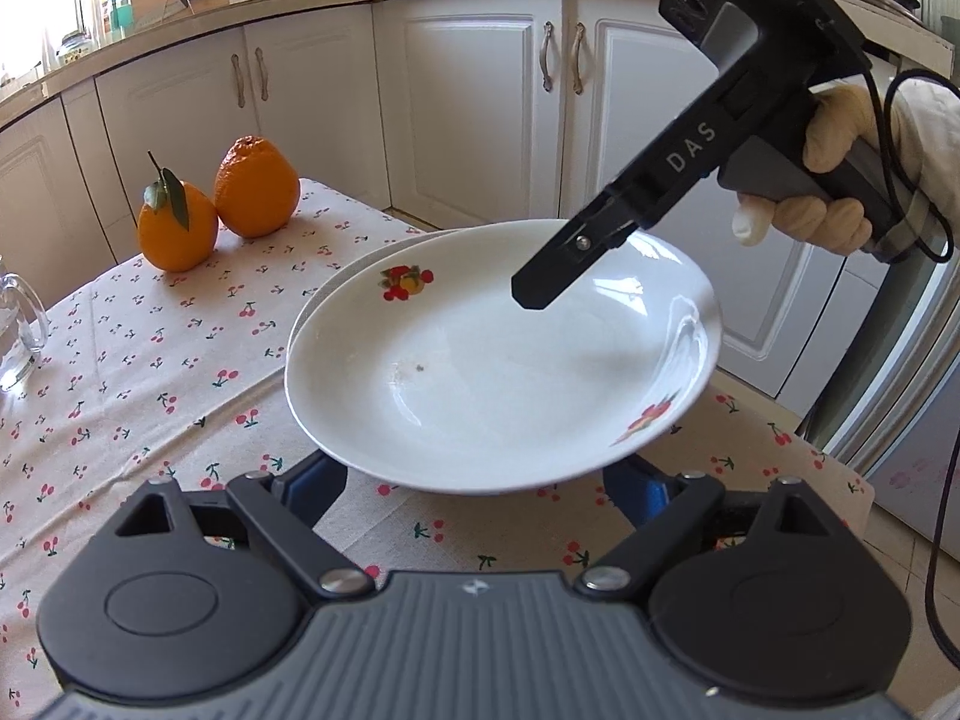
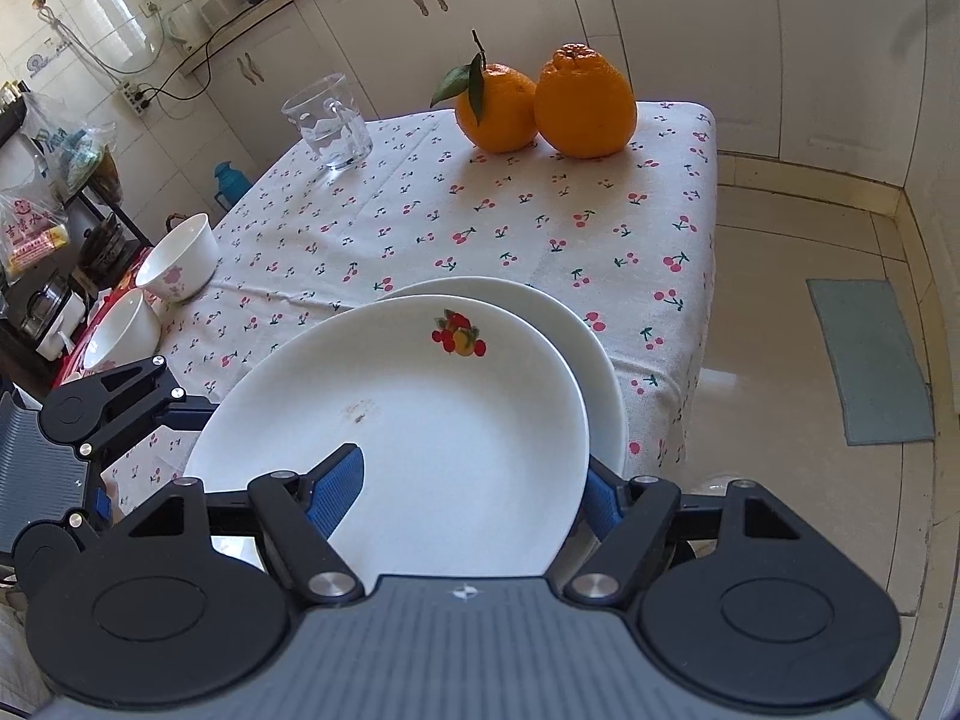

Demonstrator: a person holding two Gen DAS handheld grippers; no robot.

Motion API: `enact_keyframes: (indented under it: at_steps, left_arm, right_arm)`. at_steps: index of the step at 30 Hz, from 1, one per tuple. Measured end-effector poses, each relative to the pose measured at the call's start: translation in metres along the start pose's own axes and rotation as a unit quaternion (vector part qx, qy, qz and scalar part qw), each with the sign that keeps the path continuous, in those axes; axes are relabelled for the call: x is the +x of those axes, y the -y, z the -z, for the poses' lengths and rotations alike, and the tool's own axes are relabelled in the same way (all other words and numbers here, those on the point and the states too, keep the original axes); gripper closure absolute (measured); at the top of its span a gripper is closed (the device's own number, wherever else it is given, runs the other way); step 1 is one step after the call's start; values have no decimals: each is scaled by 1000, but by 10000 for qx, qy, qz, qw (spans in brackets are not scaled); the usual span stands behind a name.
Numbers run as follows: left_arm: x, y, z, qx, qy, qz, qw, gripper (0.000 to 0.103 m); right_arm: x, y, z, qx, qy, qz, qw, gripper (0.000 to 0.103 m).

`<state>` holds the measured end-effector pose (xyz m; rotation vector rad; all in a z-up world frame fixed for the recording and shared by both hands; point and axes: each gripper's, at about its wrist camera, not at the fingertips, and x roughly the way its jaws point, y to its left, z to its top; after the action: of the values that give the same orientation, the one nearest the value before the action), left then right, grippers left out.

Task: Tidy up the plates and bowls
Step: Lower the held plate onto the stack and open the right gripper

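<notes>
White plate (image 2: 420, 420) clamped in right gripper (image 2: 474, 492).

I see a cherry-print tablecloth (image 2: 480, 228) as my landmark. At its far end two oranges (image 2: 543, 105) sit touching, one with a leafy stem. A clear glass mug (image 2: 329, 123) stands near its far left corner. Beyond it run white cabinets (image 1: 468, 114).

right gripper (image 2: 462, 483) angled downward, closed; left gripper (image 1: 474, 480) spread apart.
</notes>
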<state>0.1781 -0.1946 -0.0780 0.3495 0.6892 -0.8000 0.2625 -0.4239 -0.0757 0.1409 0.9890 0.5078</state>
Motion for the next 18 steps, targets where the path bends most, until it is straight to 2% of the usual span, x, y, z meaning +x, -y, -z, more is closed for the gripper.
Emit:
enact_keyframes:
  at_steps: [18]
  left_arm:
    - [3, -3, 2, -72, 8, 91, 9999, 9]
  right_arm:
    - [-15, -12, 4, -98, -18, 423, 9991, 20]
